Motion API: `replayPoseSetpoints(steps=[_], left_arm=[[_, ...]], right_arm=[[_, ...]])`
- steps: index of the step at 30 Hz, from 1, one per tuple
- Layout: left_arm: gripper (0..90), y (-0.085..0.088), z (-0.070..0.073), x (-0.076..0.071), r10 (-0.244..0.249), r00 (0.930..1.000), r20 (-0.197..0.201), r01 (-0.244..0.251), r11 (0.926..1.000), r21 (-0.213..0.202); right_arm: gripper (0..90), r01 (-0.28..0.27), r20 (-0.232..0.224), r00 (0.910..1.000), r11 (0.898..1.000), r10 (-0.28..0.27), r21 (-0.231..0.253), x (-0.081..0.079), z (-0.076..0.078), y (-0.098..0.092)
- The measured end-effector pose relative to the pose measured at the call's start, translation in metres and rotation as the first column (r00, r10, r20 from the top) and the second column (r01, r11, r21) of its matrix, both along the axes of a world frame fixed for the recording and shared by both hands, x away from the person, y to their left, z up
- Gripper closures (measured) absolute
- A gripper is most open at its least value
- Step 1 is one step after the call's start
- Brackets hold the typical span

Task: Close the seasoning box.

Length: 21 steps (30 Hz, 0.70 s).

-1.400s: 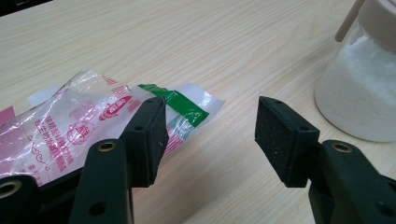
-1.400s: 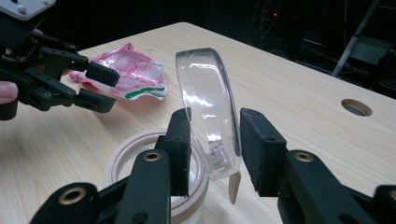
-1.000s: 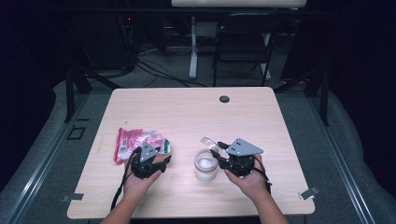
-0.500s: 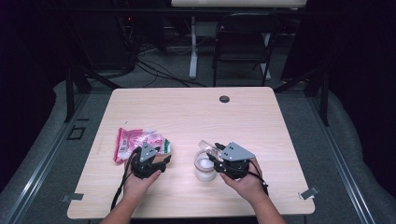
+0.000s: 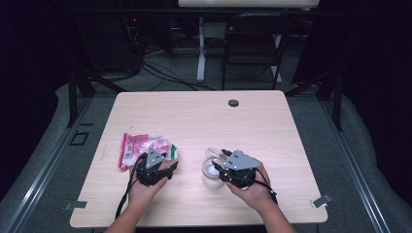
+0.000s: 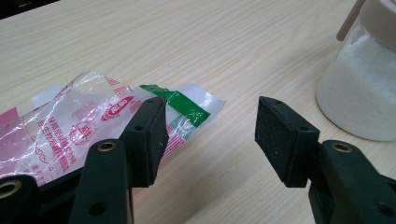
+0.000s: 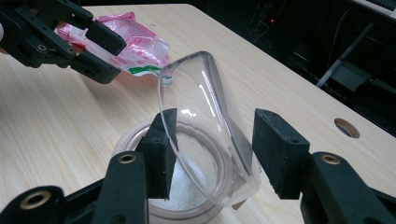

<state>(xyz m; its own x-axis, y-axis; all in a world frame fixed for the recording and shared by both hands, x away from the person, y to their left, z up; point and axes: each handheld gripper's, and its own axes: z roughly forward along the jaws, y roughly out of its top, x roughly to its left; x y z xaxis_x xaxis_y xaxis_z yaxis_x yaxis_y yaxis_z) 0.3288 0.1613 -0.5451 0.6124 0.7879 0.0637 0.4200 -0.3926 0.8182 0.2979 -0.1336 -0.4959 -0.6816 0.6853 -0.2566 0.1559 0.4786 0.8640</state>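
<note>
Wooden surface in the high view carried a pink packet at near left and a jar of white powder near the middle. Left gripper sat just right of the packet; right gripper sat at the jar.

Left gripper view: jaws stood wide apart with nothing between them, the packet lying behind the left jaw, the jar far right.

Right gripper view: jaws had just been opening; a clear scoop stood between them over the jar, touching the left pad, clear of the right one.
</note>
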Motion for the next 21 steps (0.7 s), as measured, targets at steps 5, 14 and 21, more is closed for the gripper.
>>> replayPoseSetpoints(steps=[5,14,21], left_arm=[[43.5,0.0000,0.0000,0.0001,0.000,1.0000,0.000,0.000,1.0000,0.000],[43.5,-0.0003,-0.0001,-0.0002,0.001,1.0000,0.001,-0.001,1.0000,-0.001],[43.6,-0.0006,-0.0005,-0.0002,0.002,1.0000,-0.001,-0.002,1.0000,-0.001]], right_arm=[[50.2,-0.001,0.006,1.0000,1.000,0.001,-0.010,-0.0005,-0.0001,0.0009],[48.3,-0.010,0.015,0.9998,1.000,0.011,-0.017,-0.0010,-0.0015,0.0034],[45.8,-0.020,0.023,0.9995,0.999,0.021,-0.032,-0.0015,-0.0034,0.0066]])
